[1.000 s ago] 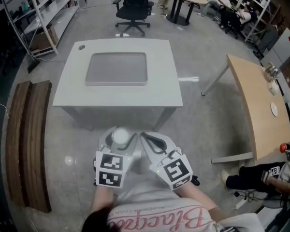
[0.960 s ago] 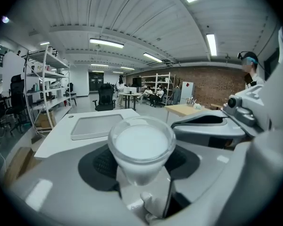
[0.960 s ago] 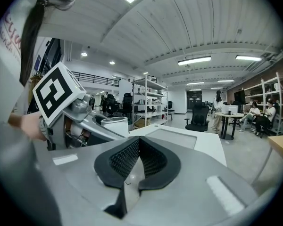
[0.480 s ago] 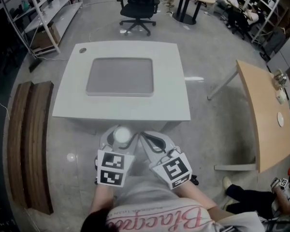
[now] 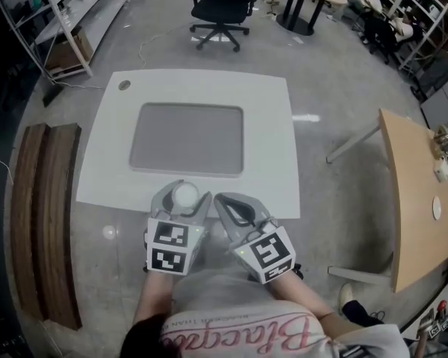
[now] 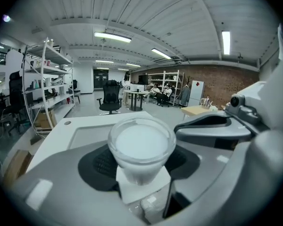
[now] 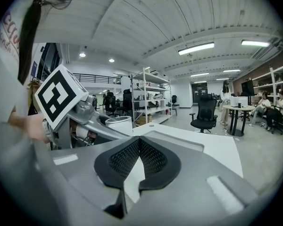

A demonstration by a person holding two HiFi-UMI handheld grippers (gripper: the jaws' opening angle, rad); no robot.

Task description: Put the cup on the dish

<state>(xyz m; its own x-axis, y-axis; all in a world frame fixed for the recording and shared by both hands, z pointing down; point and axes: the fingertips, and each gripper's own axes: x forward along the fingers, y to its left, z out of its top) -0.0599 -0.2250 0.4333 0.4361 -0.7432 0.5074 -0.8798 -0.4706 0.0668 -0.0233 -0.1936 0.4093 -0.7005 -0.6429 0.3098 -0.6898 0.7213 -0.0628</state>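
A white cup (image 5: 185,195) sits upright between the jaws of my left gripper (image 5: 184,188), which is shut on it. The left gripper view shows the cup (image 6: 141,147) close up, with a dark pad pressed against each side. My right gripper (image 5: 225,202) is beside it, shut with nothing in it; its pads (image 7: 132,157) meet at the tips. Both grippers hover at the near edge of a white table (image 5: 272,125). A shallow grey rectangular dish (image 5: 187,139) lies on the table, just beyond the cup.
A wooden bench (image 5: 41,222) stands on the floor to the left. A black office chair (image 5: 222,6) is beyond the table. A wooden table (image 5: 414,192) is at the right, and metal shelves (image 5: 82,13) are at the far left.
The table and dish have come nearer in the head view; both grippers now reach over the table's near edge. The cup stays in the left gripper, and the right stays shut.
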